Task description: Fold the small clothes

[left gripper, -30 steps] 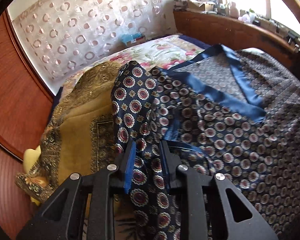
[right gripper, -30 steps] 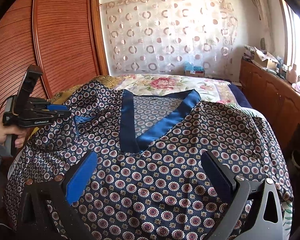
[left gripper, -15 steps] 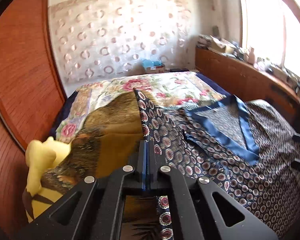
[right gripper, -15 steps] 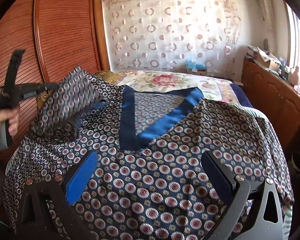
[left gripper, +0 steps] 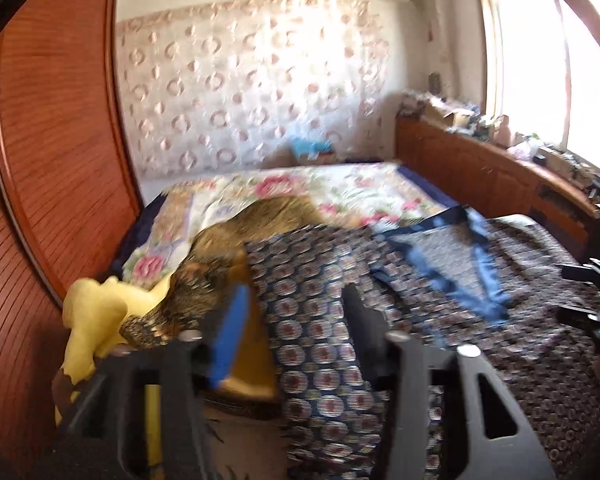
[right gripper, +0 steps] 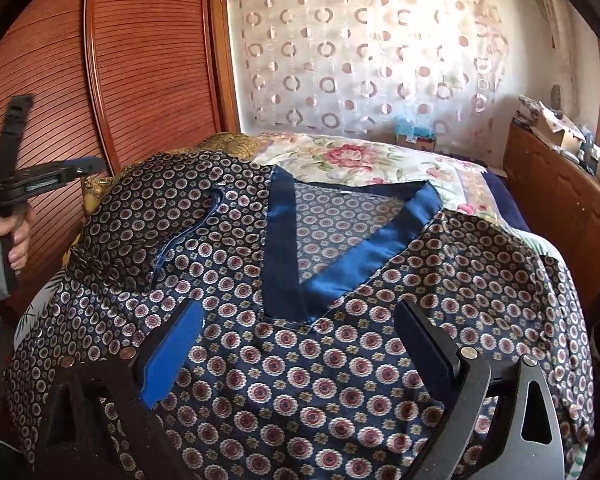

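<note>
A navy top (right gripper: 340, 364) with round medallions and a blue satin V-neck band (right gripper: 340, 268) lies spread on the bed. Its left sleeve (right gripper: 172, 208) is folded inward over the body. My left gripper (left gripper: 296, 316) hovers above the top's left edge; its jaws are opening and nothing is pinched between them. From the right wrist view the left gripper (right gripper: 86, 166) is seen raised at the far left, in a hand (right gripper: 8, 236). My right gripper (right gripper: 300, 324) stands wide just over the top's chest, jaws closing slightly, pads clear of the cloth. It also shows at the edge, the right gripper (left gripper: 592, 292).
A gold-brown patterned cloth (left gripper: 236, 236) and a yellow garment (left gripper: 96, 312) lie at the bed's left side. The floral bedspread (left gripper: 300, 188) runs to the curtain. Wooden wardrobe doors (right gripper: 140, 60) stand left, a cluttered wooden cabinet (right gripper: 560, 208) right.
The left gripper shut on the sleeve, lifted it and carried it inward, then let go and drew up and back. The sleeve now lies folded on the body. The right gripper barely shifted.
</note>
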A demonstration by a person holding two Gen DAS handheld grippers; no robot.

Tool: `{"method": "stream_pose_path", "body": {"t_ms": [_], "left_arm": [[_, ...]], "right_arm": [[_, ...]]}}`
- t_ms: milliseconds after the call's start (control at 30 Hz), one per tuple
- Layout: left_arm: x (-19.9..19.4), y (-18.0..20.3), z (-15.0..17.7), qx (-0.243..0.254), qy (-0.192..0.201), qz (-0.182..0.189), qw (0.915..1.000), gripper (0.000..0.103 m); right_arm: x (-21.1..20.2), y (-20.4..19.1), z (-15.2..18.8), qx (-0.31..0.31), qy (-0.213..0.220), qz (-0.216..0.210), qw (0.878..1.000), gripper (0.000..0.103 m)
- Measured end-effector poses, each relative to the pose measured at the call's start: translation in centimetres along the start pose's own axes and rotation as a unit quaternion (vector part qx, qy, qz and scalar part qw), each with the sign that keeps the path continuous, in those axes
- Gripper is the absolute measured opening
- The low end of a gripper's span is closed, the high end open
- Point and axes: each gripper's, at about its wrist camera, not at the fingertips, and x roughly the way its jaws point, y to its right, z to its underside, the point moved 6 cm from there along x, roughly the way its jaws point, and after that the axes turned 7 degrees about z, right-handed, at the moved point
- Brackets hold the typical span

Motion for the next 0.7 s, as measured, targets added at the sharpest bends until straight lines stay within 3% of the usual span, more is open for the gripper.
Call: {"method": "stream_pose_path", "body": {"t_ms": [33, 67, 233, 567, 700], "left_arm": [[-0.4, 0.8, -0.1, 0.003, 0.005, 0.011, 0.9999, 0.080], [-0.6, 1.4, -0.2, 0.005, 0.010, 0.018, 0.9998, 0.086], [-0.1, 5.4, 0.8, 0.016, -0.004, 0.057, 0.9983, 0.086], [5.7, 12.5, 5.4, 0.048, -0.100, 0.119, 0.9866, 0.086], [7.5, 13.7, 6.8, 0.052, -0.137, 0.127, 0.9810, 0.086]], "right_arm": [[-0.1, 0.3, -0.1, 0.001, 0.001, 0.004, 1.000, 0.097], [-0.4, 0.7, 0.0, 0.002, 0.003, 0.009, 1.000, 0.097], [-2.0, 4.1, 0.5, 0.009, 0.004, 0.035, 0.999, 0.093], [-5.2, 16.6, 4.2, 0.055, -0.026, 0.139, 0.988, 0.087], [-5.5, 21.5, 6.3, 0.088, -0.052, 0.161, 0.982, 0.076]]}}
